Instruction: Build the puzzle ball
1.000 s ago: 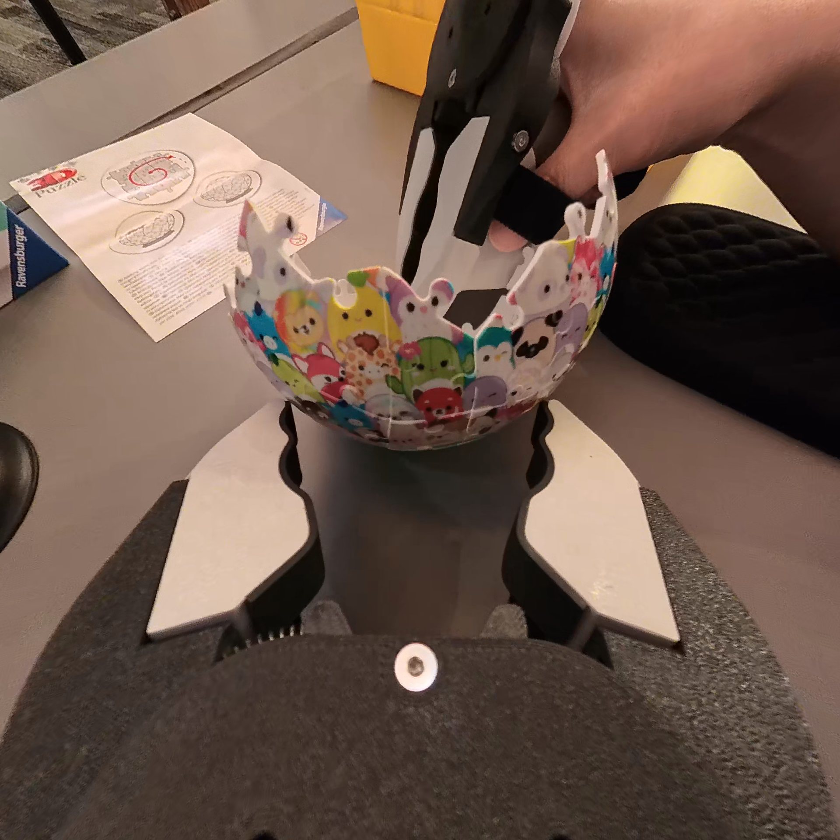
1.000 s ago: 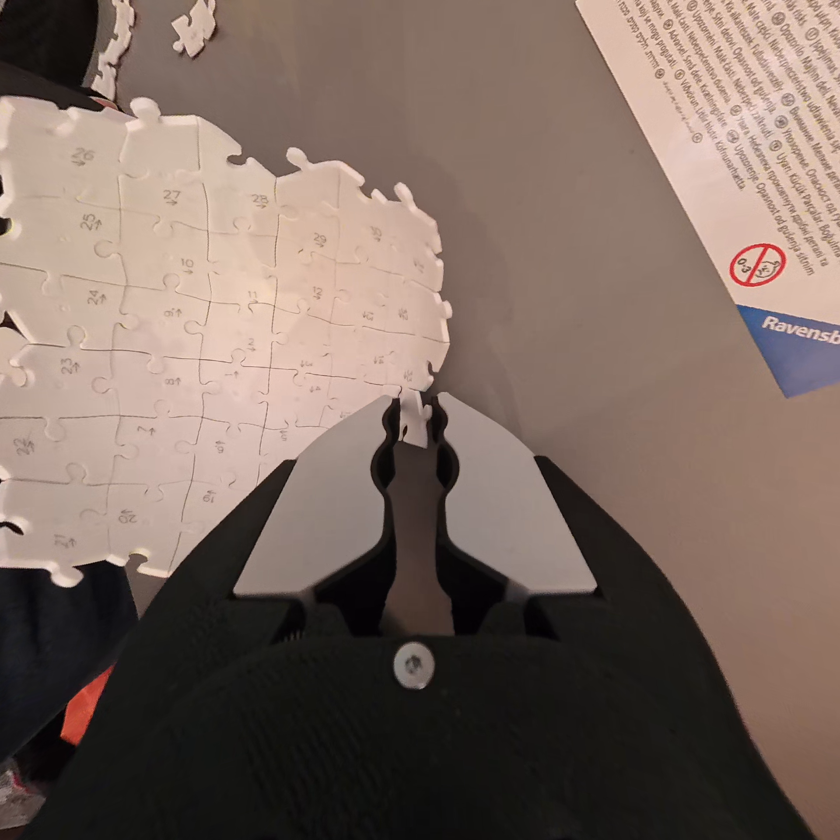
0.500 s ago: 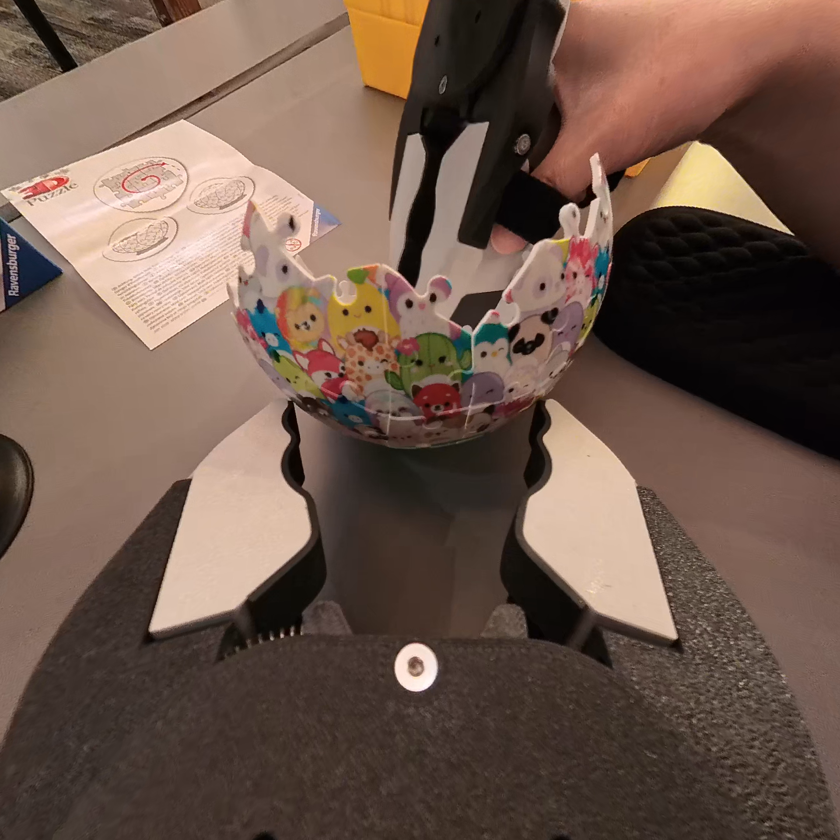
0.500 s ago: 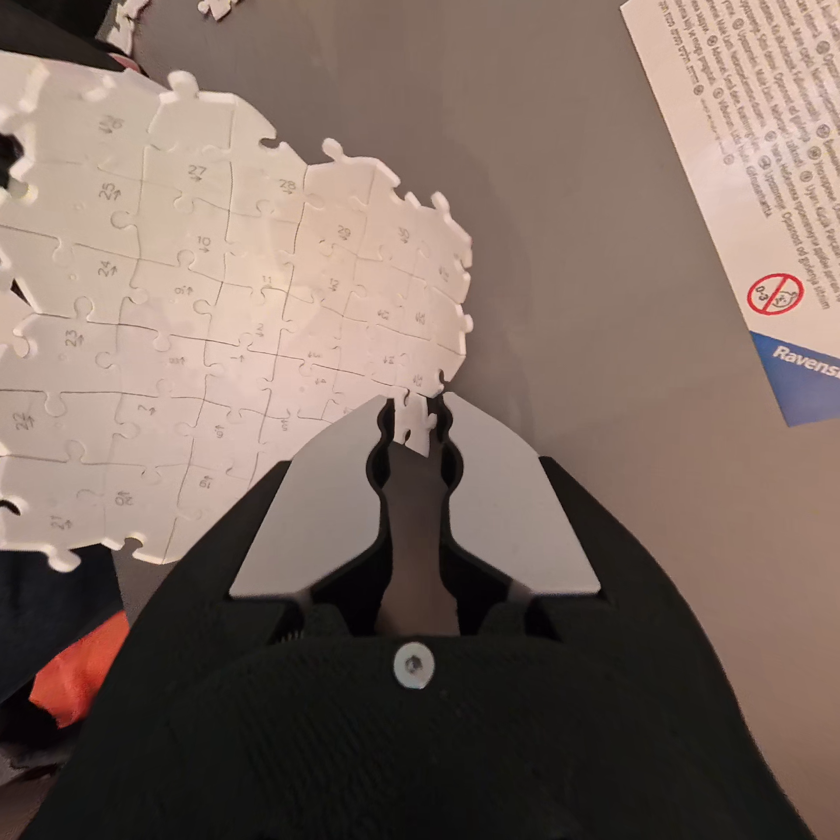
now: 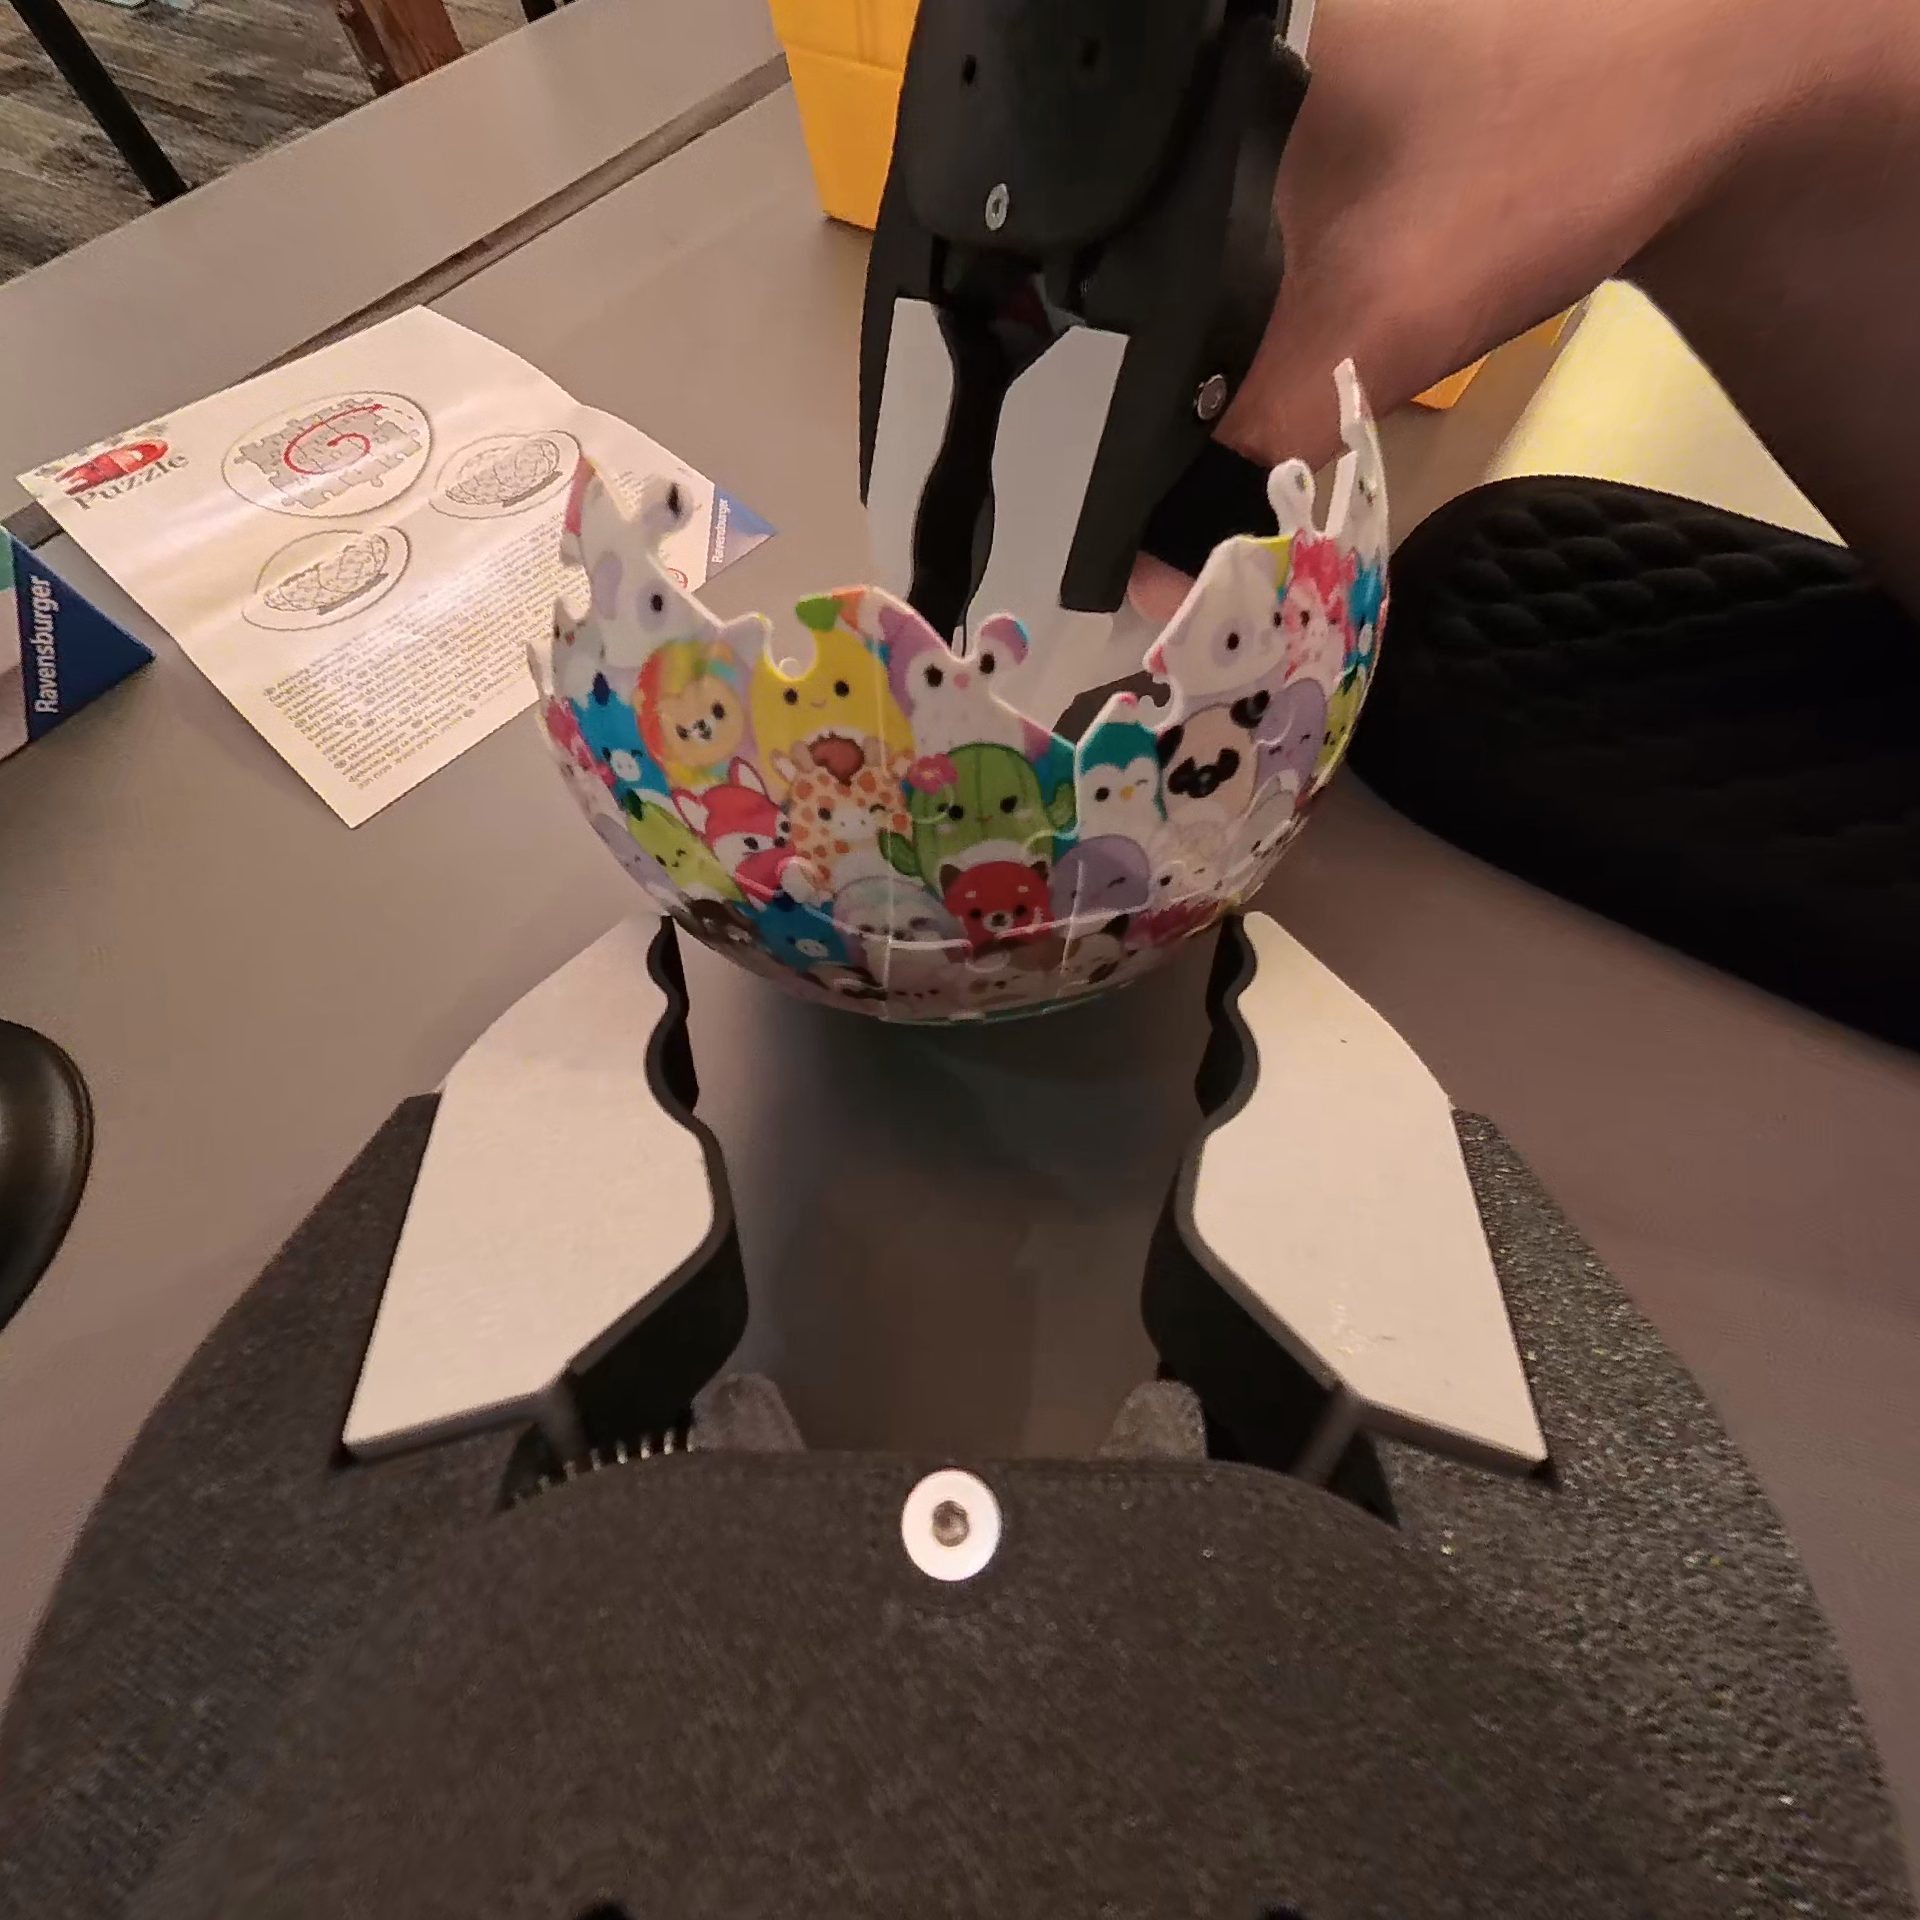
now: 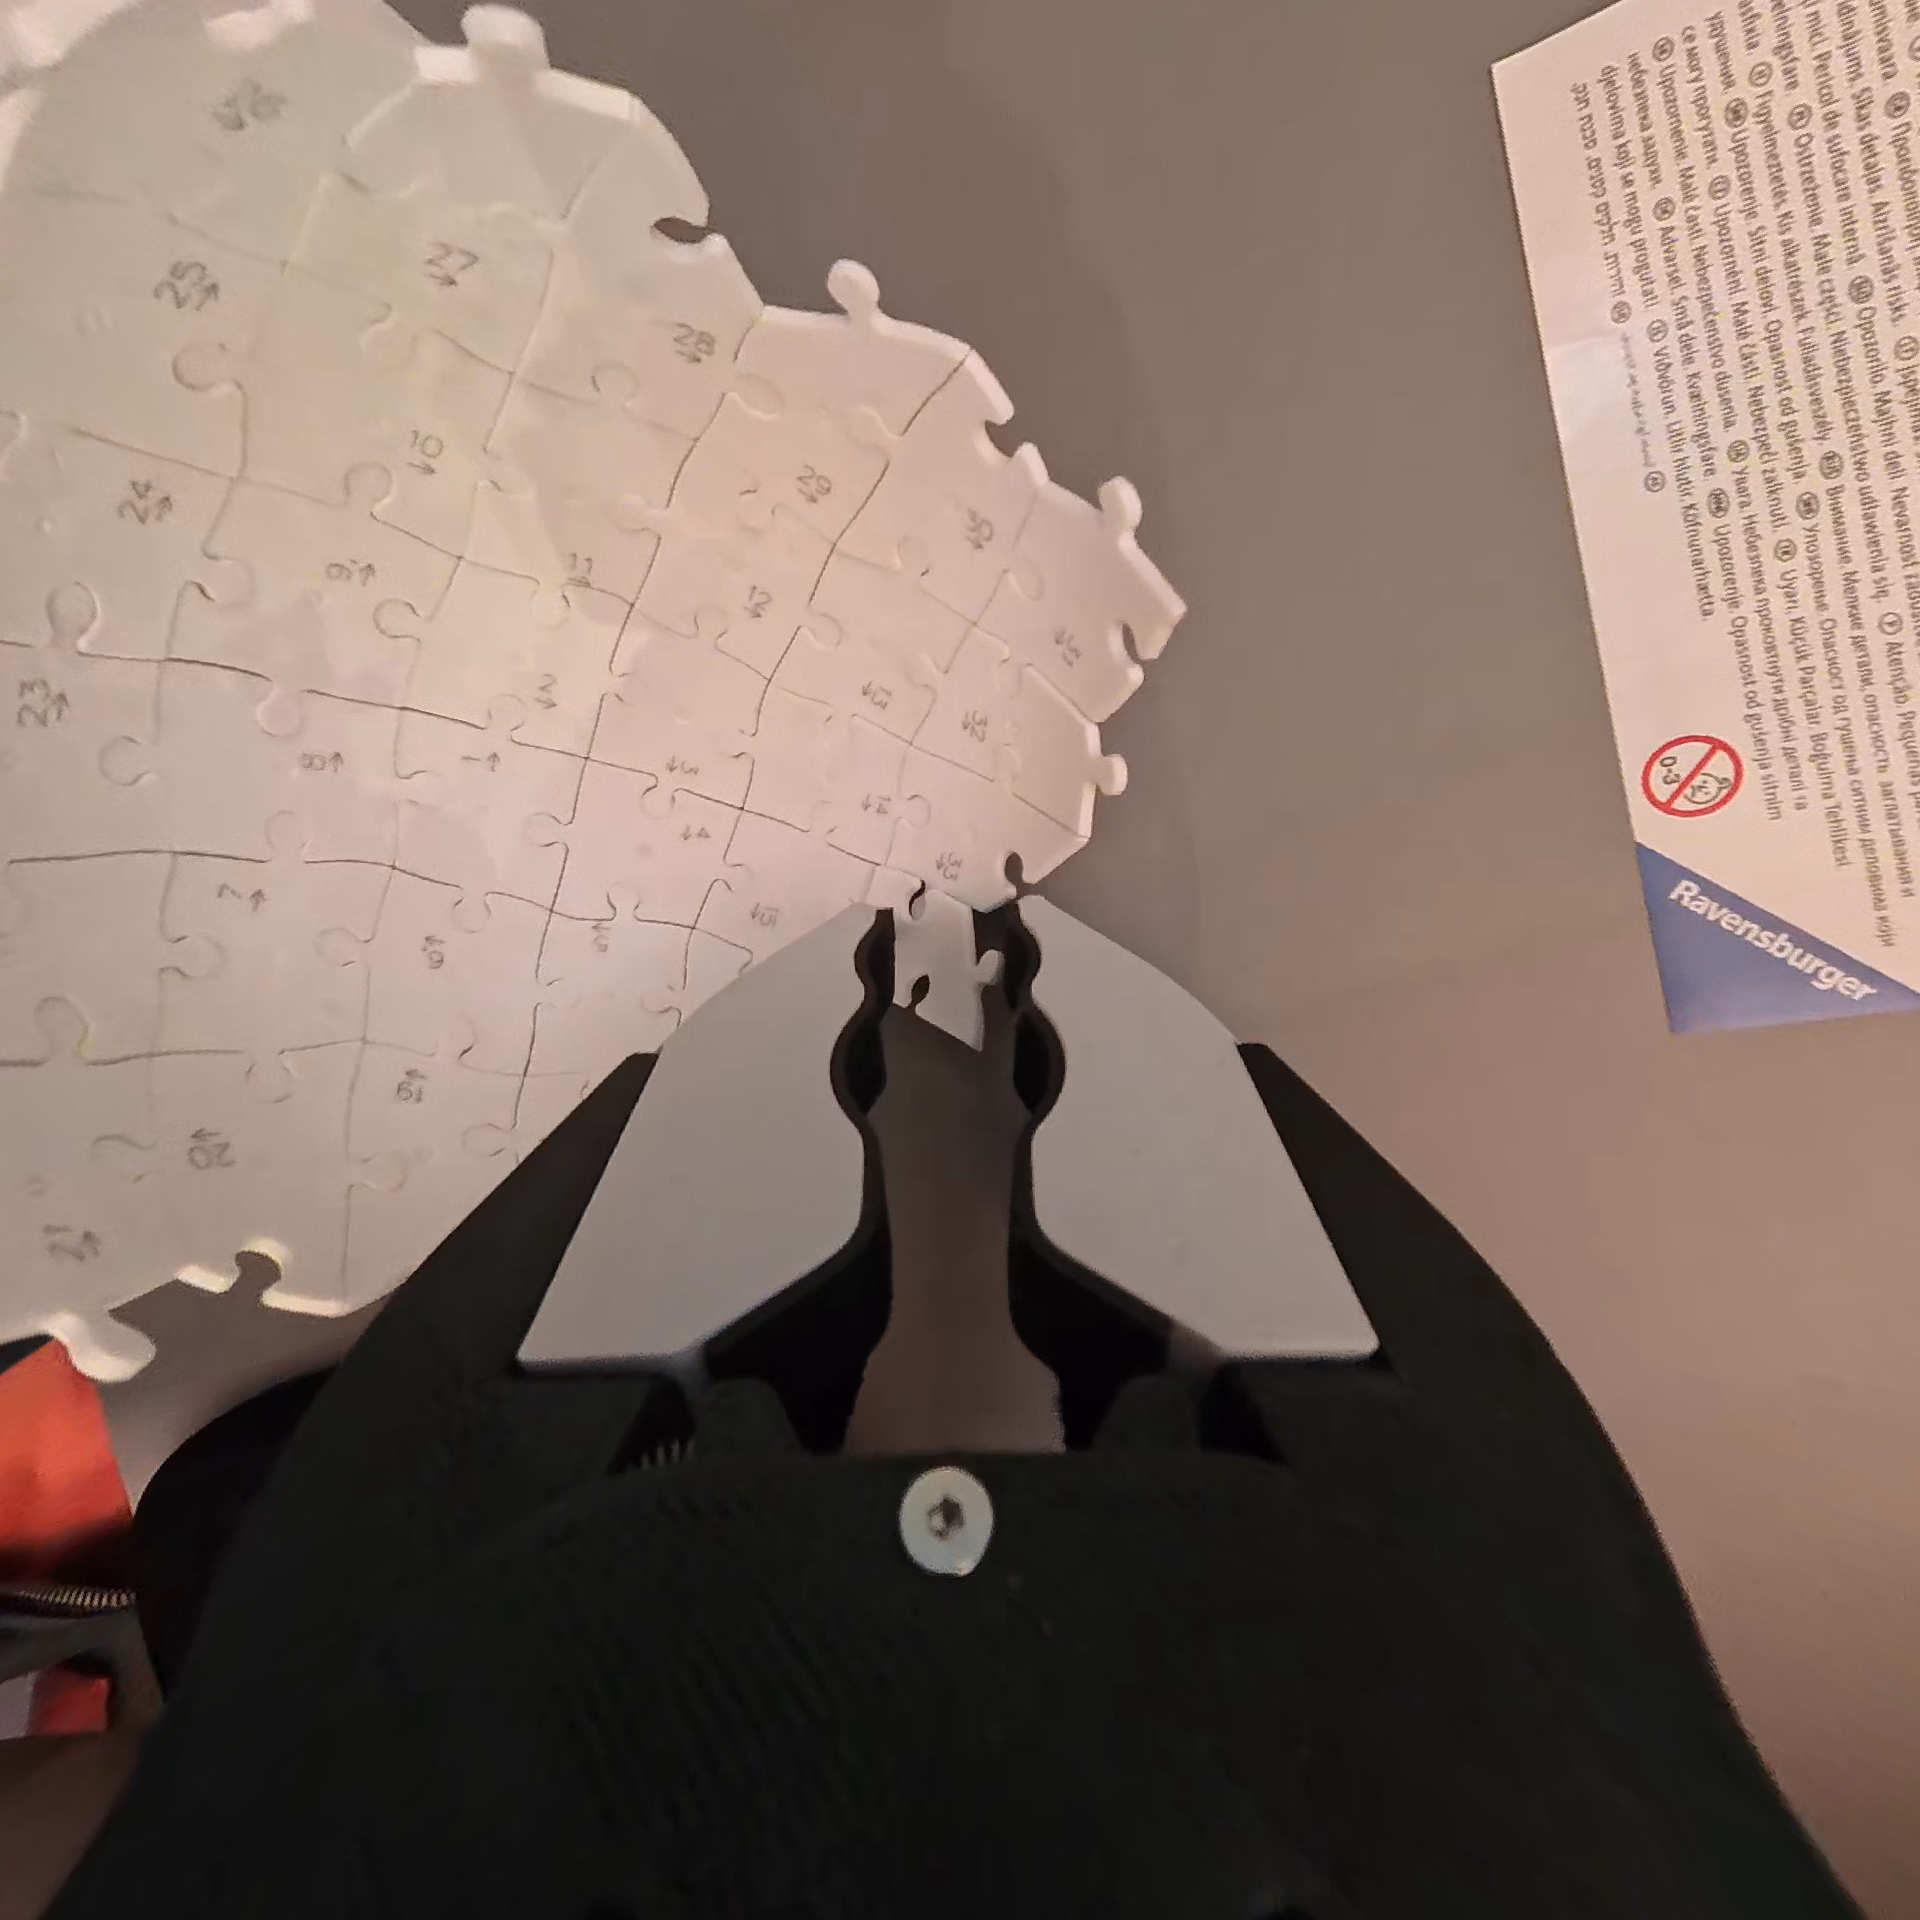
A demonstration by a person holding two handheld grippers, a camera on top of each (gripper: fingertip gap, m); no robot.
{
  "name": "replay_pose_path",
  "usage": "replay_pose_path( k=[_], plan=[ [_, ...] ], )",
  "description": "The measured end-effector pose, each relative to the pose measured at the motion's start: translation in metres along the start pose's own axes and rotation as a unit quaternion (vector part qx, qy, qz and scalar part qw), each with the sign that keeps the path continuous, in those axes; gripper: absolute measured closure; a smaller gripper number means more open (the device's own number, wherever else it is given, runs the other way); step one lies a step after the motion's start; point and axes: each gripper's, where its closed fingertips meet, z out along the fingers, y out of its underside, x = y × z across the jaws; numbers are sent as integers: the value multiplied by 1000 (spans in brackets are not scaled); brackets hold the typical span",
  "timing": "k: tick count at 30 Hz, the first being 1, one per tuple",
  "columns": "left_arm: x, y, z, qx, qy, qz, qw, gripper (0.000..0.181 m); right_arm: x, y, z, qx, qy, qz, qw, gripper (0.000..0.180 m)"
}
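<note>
1. Task item: half-built puzzle ball (image 5: pixel 956 790), a bowl-shaped shell w/ colourful printed outside and white numbered inside. It sits on the grey table (image 5: pixel 260 935), open side up, rim jagged and unfinished.

2. Left gripper (image 5: pixel 951 997): fingers spread wide, holding nothing. The shell's bottom lies just ahead of and between the tips. Cannot tell whether the tips touch it.

3. Right gripper (image 6: pixel 951 940): fingers pressed in on a single white loose piece (image 6: pixel 951 971), pinched edge-on at the tips. In the left wrist view it comes down from above into the open bowl, a person's hand (image 5: pixel 1455 229) behind it.

4. Position of the piece: its leading edge is at the shell's inner rim, beside the last numbered pieces just ahead of the right tips. Looks near-seated, not confirmed; seam partly hidden by the fingers.

5. Step in hand (judgement): fitting this piece into the rim gap.

6. How to do it well (judgement):
   - line tab to notch before pushing; piece looks slightly tilted vs. the rim.
   - press along the shell's curve, not across it; the wall is thin and may flex or pop apart.
   - bring the left fingers in against the shell's outside to brace, since the bowl can rock on its round base.
   - let go only once the seam looks flush.

7. Other: instruction sheet (image 5: pixel 343 540) lies well left of the left fingers; not involved.
</note>
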Motion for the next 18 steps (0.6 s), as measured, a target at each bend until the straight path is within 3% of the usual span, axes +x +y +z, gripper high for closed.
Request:
replay_pose_path(
  k=[18],
  plan=[
    [1, -2, 1, 4, -2, 6, 1000, 86, 0, 1, 0, -1, 23, -13, 1000, 157]
  ],
)
